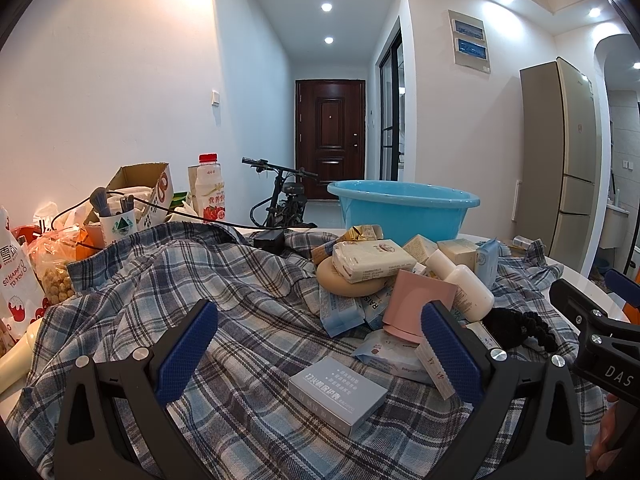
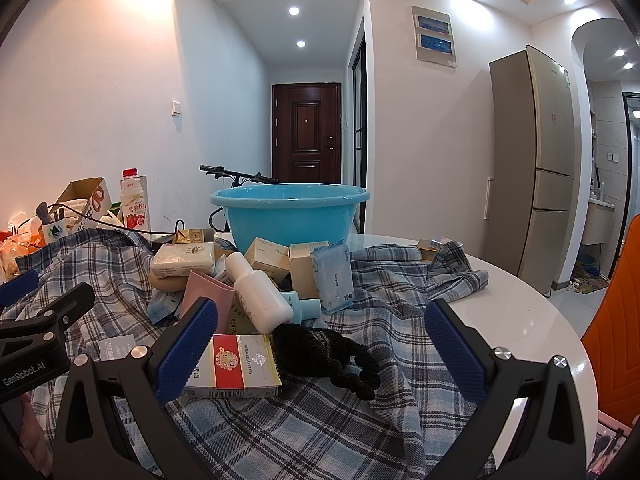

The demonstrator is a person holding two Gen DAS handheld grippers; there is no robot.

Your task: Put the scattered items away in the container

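White walls and a dark wooden door [image 1: 330, 139] at the far end of a hallway back a round white table [image 2: 516, 316] draped with a blue plaid shirt [image 1: 160, 292]. From the left wrist, the blue basin [image 1: 402, 208] stands at the far side of the table, empty as far as its inside shows, and the scattered items are heaped on the shirt just in front of it: a wrapped soap bar [image 1: 372, 260], a white bottle [image 1: 464, 284] lying on its side, a pink cup [image 1: 416, 304] tipped over, and a grey box [image 1: 338, 396] nearest the camera. The left gripper [image 1: 320, 352] has its fingers spread wide, holding nothing; the grey box lies on the cloth between them, untouched. From the right wrist, the basin [image 2: 288, 216] sits behind the same heap, with the white bottle [image 2: 260, 292] and a blue tissue pack [image 2: 332, 276] in front of it and a black scrunchie [image 2: 332, 356] nearer the camera. The right gripper [image 2: 320, 352] is likewise spread wide and empty; a red-and-white cigarette pack [image 2: 236, 368] lies just beside its left finger. A tall fridge [image 2: 536, 168] stands well right of the basin.
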